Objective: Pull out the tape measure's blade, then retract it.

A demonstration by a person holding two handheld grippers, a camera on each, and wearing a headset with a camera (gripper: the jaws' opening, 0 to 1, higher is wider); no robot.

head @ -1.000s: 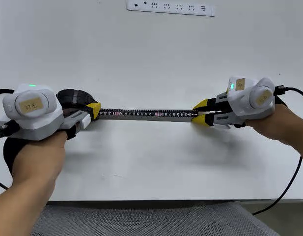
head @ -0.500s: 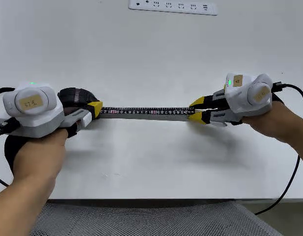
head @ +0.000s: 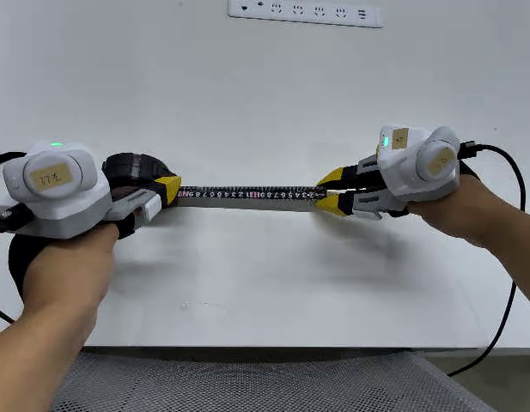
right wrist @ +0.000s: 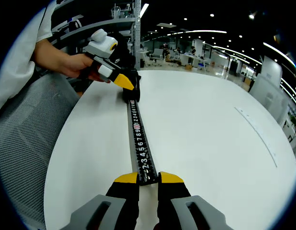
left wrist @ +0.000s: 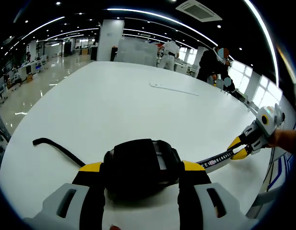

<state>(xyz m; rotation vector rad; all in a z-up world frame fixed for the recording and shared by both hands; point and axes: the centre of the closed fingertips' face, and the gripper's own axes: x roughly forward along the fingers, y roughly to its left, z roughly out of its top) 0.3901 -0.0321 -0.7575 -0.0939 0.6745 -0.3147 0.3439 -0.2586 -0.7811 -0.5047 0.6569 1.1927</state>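
The tape measure's black case point(head: 131, 169) lies on the white table point(head: 265, 103) at the left, with my left gripper point(head: 166, 190) shut on it. In the left gripper view the case point(left wrist: 140, 165) sits between the yellow-tipped jaws of the left gripper point(left wrist: 141, 167). The black numbered blade point(head: 247, 194) runs straight to the right, just above the tabletop. My right gripper point(head: 329, 190) is shut on the blade's free end. In the right gripper view the blade point(right wrist: 139, 143) stretches from the right gripper point(right wrist: 148, 178) to the far case point(right wrist: 132, 91).
A white power strip point(head: 304, 12) lies at the table's far edge. A black cable point(head: 505, 283) trails off the right gripper, another point(left wrist: 56, 148) lies left of the case. A mesh chair point(head: 247, 382) sits below the table's near edge. People point(left wrist: 212, 62) stand far off.
My right gripper has moved left toward the case with the blade's end still in it, so less blade shows between the grippers. The left gripper and case have stayed put.
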